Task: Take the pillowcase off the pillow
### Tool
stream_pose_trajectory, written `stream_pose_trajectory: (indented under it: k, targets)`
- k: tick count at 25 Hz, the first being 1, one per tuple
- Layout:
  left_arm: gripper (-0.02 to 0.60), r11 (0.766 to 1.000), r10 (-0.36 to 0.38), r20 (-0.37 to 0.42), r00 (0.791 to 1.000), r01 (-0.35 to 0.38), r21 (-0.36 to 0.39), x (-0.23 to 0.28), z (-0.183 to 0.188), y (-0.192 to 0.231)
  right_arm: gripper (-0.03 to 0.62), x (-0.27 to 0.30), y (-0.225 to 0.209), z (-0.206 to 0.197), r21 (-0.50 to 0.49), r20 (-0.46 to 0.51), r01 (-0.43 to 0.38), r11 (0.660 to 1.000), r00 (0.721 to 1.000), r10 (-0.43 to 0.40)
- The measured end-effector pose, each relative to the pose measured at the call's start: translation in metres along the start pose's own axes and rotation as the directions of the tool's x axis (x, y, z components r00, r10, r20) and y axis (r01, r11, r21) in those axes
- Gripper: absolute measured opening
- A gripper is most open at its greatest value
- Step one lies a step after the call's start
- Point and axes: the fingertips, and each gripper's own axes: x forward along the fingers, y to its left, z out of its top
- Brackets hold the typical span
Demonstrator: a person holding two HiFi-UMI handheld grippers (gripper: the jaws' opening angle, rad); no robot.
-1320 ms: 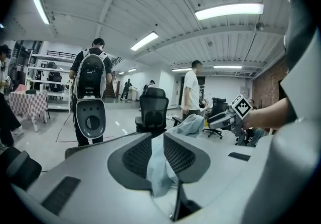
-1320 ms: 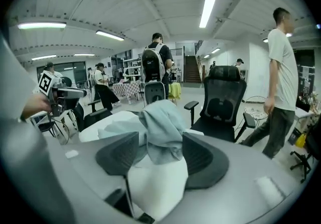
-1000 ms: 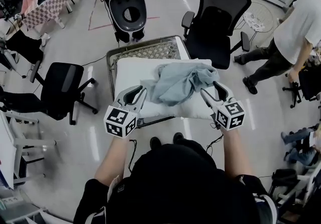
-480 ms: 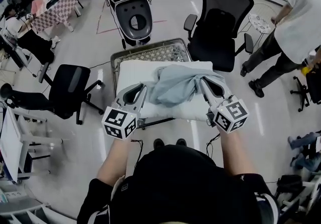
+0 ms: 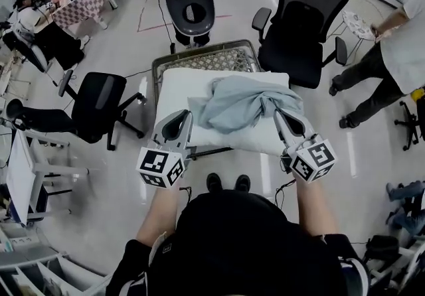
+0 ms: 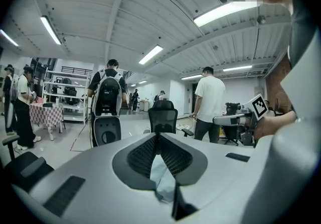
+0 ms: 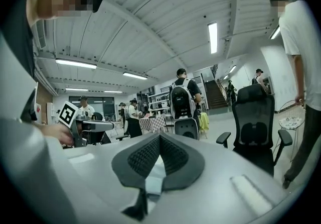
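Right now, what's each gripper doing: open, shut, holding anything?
Left gripper: jaws have just been closing, shut on the pillowcase.
Right gripper: shut on the pillowcase.

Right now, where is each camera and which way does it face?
Head view: on the person's head, steeply down onto the crumpled pale-blue fabric pillowcase and white pillow; both arms show.
Left gripper view: on the left gripper, level across the room; jaws, just closed further, pinch pillowcase.
Right gripper view: on the right gripper, level; jaws shut on pillowcase.
Both gripper views share the black mesh office chair.
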Motion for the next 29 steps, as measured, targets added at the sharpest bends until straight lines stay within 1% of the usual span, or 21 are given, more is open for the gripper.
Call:
stream_pose_trajectory:
  k: [3, 9, 12, 15, 19, 23, 29]
  targets:
    - [0.028, 1.000, 0.012, -0.008, 1.000, -0.012, 0.000, -0.002, -0.004, 0.000, 0.008, -0.002, -0.002, 0.000, 0.009, 0.002, -0.002, 1.000, 1.000, 0.002]
    - [0.025, 1.000, 0.018, -0.018, 1.000, -0.018, 0.004, -0.001, -0.009, 0.005, 0.008, 0.006, -0.003, 0.014, 0.005, 0.022, -0.018, 1.000, 1.000, 0.018]
    - [0.023, 1.000, 0.013, -0.021, 1.000, -0.012, 0.024, 0.004, -0.005, 0.008, 0.008, 0.014, -0.003, 0.026, -0.025, 0.034, -0.024, 0.999, 0.999, 0.025]
    - [0.023, 1.000, 0.018, -0.005, 1.000, -0.018, 0.023, 0.002, -0.001, 0.010, 0.008, 0.019, 0.002, 0.033, -0.052, 0.041, -0.026, 0.998, 0.999, 0.028]
    - [0.023, 1.000, 0.027, 0.000, 1.000, -0.027, 0.006, -0.003, -0.004, 0.012, 0.008, 0.022, 0.005, 0.027, -0.036, 0.025, -0.033, 0.999, 0.999, 0.033]
    - [0.023, 1.000, 0.027, -0.003, 1.000, -0.027, 0.007, -0.002, -0.004, 0.019, 0.008, 0.025, 0.004, 0.020, -0.022, 0.010, -0.022, 1.000, 1.000, 0.022]
    - [0.023, 1.000, 0.026, 0.001, 1.000, -0.026, -0.005, -0.003, -0.007, 0.027, 0.008, 0.030, 0.003, 0.019, -0.028, 0.000, -0.009, 1.000, 1.000, 0.009]
